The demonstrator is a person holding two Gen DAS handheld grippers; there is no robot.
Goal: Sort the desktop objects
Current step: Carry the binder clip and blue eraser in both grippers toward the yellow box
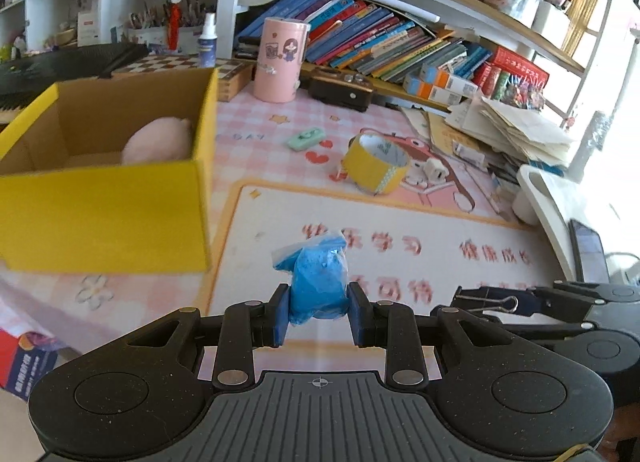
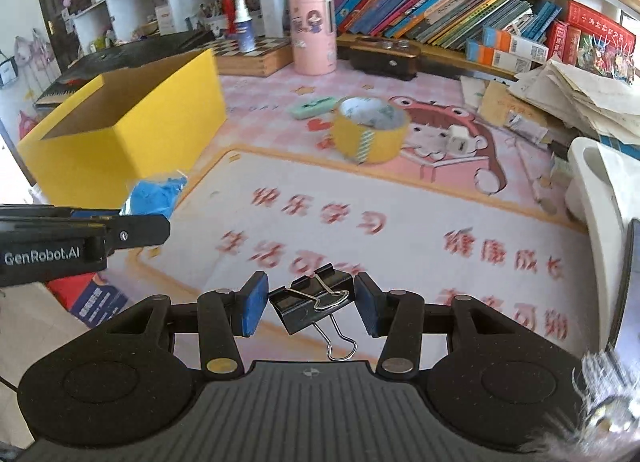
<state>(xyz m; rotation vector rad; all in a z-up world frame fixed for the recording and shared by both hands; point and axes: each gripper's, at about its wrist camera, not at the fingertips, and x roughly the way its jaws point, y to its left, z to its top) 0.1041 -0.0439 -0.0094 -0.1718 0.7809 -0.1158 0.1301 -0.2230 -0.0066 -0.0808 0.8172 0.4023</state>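
Both grippers loaded, heading for the yellow box

The left gripper (image 1: pixel 318 308) is closed tight on a small blue bag (image 1: pixel 318 286), a soft, crumpled packet in clear wrap that bulges up above the pads; it hangs just off the near right corner of the yellow box (image 1: pixel 104 214), probably so it can be dropped in. The right gripper (image 2: pixel 310 304) is part closed on a black binder clip (image 2: pixel 316 302), pinched across its body with the wire handles folded toward the camera, farther to the right of the box, apparently waiting its turn. A pink soft toy (image 1: pixel 158 140) already lies inside the box. To the right of the box, a yellow tape roll (image 1: pixel 376 166), a green case (image 1: pixel 305 139) and a white plug (image 1: pixel 434 171) still lie on the mat (image 1: pixel 400 230), so the sorting looks only partly done.
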